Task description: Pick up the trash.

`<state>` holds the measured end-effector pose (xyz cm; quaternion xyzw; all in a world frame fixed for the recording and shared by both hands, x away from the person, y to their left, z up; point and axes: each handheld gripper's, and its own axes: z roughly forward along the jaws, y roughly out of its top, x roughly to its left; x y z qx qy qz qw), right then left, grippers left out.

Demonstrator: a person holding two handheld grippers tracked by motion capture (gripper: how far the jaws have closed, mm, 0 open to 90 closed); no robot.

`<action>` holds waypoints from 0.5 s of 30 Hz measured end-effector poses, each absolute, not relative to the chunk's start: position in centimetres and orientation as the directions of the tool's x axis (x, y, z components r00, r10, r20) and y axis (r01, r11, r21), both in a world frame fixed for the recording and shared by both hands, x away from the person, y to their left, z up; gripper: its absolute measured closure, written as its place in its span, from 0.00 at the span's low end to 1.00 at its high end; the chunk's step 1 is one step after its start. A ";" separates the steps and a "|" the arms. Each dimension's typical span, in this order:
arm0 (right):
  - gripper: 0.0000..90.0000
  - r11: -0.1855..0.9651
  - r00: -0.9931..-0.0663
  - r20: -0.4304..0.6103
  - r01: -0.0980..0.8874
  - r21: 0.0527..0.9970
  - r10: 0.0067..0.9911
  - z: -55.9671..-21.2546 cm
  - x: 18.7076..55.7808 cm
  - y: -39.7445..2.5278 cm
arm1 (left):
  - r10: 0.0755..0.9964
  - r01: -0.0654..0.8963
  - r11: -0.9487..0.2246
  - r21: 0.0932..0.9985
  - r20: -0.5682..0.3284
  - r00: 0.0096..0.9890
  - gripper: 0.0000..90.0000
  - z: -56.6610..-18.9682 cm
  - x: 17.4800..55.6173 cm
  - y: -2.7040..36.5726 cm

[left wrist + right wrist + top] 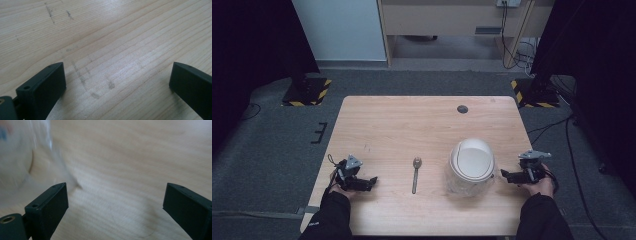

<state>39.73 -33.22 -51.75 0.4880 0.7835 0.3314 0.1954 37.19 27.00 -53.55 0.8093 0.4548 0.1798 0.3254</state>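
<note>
High view: wooden table (427, 125) w/ one spoon (416, 174) lying near 6 o'clock, bowl end pointing to 12, and one clear container w/ a white lid (471, 165) just right of it, around 5 o'clock. One dark grommet hole (462, 109) sits toward 12–1 o'clock.

Two grippers, one per hand. Left gripper (371, 181) rests at approx 8 o'clock on the tabletop, jaws aimed toward the spoon but well apart from it. Right gripper (505, 174) is at approx 4 o'clock, tips just beside the container's right wall, not touching as far as I can tell.

Left gripper view: jaws spread wide, nothing between them, bare wood w/ faint scuff marks (85, 80). Right gripper view: jaws likewise wide and empty, blurry clear wall of the container (27, 155) at 10 o'clock of that frame.

Judgement: looks like the start, the approach step, nothing grasped yet. Right side is nearest its target, so the next move prob calls for sliding the jaws around the container or its lid and closing gently, since the plastic looks thin and light. Left would need to travel toward 3 o'clock for the spoon handle.
</note>
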 end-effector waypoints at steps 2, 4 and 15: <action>0.07 0.285 -0.437 0.018 0.618 0.733 0.899 -51.3 39.7 -33.4 | 0.857 0.623 -0.371 0.689 -0.005 0.515 0.00 -53.5 37.2 26.9; 0.07 0.239 -0.408 0.035 0.601 0.763 0.912 -50.4 39.5 -33.6 | 0.868 0.641 -0.362 0.677 -0.005 0.496 0.00 -53.4 37.2 26.6; 0.06 0.119 -0.339 0.070 0.506 0.855 0.938 -46.3 38.2 -33.4 | 0.871 0.654 -0.365 0.663 -0.007 0.492 0.00 -53.3 37.2 26.3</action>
